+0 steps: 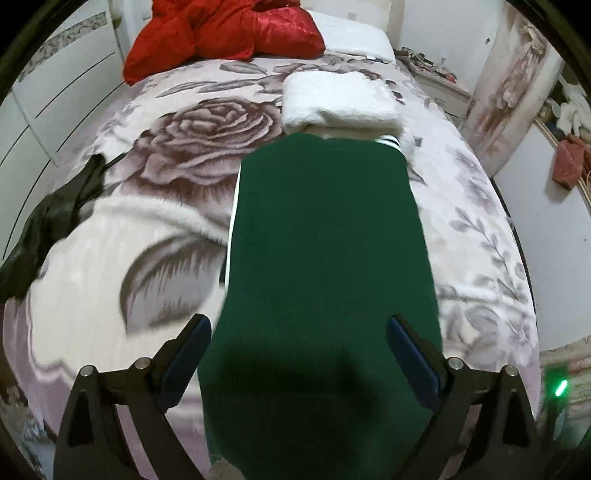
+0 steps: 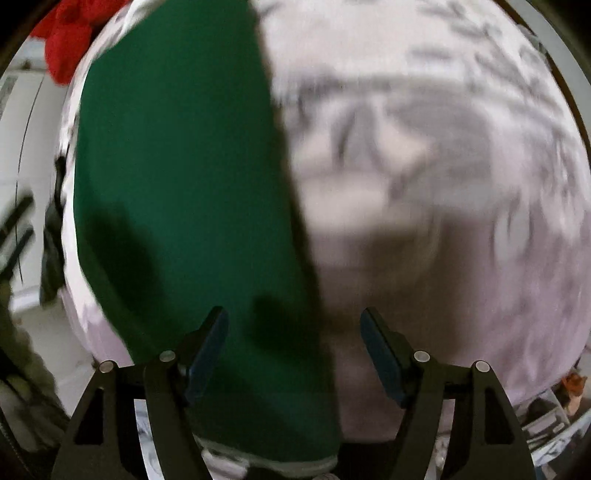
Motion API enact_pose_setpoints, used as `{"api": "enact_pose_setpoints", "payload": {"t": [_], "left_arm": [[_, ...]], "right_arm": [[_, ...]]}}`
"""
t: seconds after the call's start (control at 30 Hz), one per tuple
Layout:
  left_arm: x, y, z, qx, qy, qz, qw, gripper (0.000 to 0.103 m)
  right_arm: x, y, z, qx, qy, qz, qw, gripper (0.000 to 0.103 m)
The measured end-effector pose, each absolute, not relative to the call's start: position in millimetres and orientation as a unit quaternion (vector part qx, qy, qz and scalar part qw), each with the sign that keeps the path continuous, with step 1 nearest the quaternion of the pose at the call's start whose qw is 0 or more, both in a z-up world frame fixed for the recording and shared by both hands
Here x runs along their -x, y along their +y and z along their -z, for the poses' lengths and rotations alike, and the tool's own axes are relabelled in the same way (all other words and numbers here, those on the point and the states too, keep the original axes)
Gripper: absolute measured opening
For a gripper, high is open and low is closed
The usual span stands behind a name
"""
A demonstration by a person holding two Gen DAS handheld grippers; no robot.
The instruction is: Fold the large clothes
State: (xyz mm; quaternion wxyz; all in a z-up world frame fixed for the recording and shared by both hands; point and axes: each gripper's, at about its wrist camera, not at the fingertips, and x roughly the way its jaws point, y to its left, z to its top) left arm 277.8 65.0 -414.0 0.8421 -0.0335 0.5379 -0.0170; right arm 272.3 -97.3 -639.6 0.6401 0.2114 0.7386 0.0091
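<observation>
A dark green garment (image 1: 325,258) with white side stripes lies folded in a long strip on the floral blanket (image 1: 155,229). It also shows in the right wrist view (image 2: 184,177), blurred. My left gripper (image 1: 299,325) is open above the near end of the strip, fingers on either side of it. My right gripper (image 2: 293,321) is open over the garment's right edge and holds nothing.
A folded white fleece (image 1: 340,99) lies just beyond the green garment's far end. A red quilt (image 1: 221,33) is heaped at the bed's head. A dark garment (image 1: 55,218) hangs off the left edge. White drawers (image 1: 48,92) stand left, clutter right.
</observation>
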Motion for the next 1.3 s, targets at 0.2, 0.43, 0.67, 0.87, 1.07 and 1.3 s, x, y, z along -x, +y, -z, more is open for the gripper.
{"api": "enact_pose_setpoints", "payload": {"t": [0.2,0.43,0.67,0.87,1.07,1.3], "left_arm": [[-207,38,403,0.025,0.559,0.01,0.829,0.097],[-147,19,402,0.013,0.574,0.014,0.818,0.097],[-106,25,446,-0.003,0.607,0.005,0.795,0.097],[-70,103,477,0.077,0.642,-0.044,0.761,0.097],[-62,163,518,0.206,0.652,-0.024,0.73,0.094],[-67,153,550,0.197,0.657,0.029,0.727,0.022]], "right_arm": [[-173,-71,667,-0.22,0.767,-0.042,0.601,0.076],[-129,-50,682,-0.233,0.751,-0.034,0.617,0.051],[-109,-58,689,-0.225,0.732,-0.007,0.643,0.021],[-107,-76,681,-0.297,0.731,-0.04,0.613,0.034],[-98,-109,684,-0.364,0.708,-0.03,0.605,0.042],[-84,-94,715,-0.392,0.717,-0.04,0.575,0.042]]}}
